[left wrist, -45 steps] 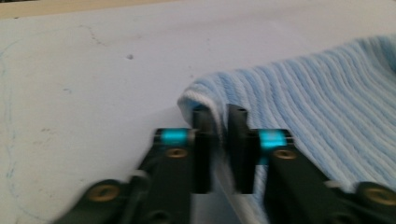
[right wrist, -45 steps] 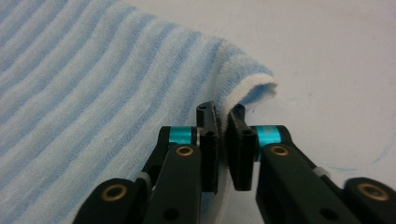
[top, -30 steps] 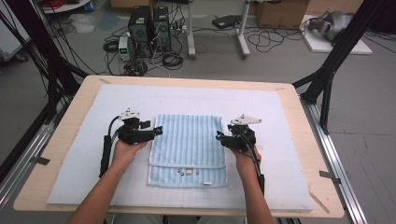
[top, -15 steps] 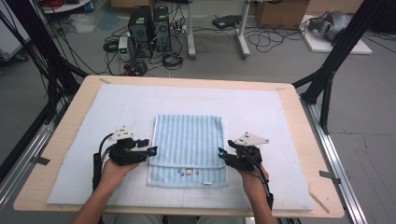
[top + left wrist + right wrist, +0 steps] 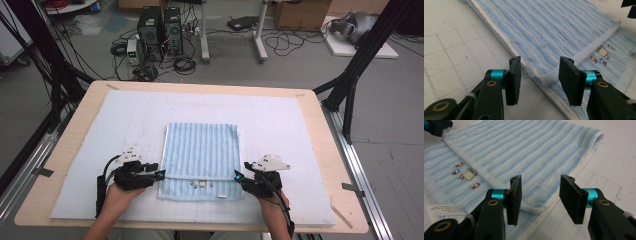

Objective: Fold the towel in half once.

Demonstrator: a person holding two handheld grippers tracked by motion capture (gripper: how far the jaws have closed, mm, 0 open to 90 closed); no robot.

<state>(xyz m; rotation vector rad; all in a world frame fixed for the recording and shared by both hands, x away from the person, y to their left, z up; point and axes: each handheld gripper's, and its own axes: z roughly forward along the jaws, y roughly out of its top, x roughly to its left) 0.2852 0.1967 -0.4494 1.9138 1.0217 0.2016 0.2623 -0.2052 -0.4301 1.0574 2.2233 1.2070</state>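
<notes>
A light blue striped towel [image 5: 202, 147] lies folded on the white mat, its top layer's near hem just short of a small embroidered motif [image 5: 201, 184]. My left gripper [image 5: 160, 174] is low at the towel's near left side. Its jaws have just been closing, and they stand open on either side of the top layer's edge [image 5: 541, 78] without pressing it. My right gripper [image 5: 237, 176] is at the near right side. Its jaws have also been narrowing, and they stand open astride the folded corner [image 5: 537, 206]. The motif [image 5: 467, 175] and a white care label [image 5: 444, 211] show beside it.
A white gridded mat [image 5: 100, 130] covers most of the wooden table [image 5: 322, 130]. Black frame legs [image 5: 357, 65] stand at both far corners. Computers and cables [image 5: 160, 35] sit on the floor beyond the far edge.
Both hands have slid back along the towel's sides from its middle to its near corners and dropped lower. Both pairs of jaws stand narrower than before.
</notes>
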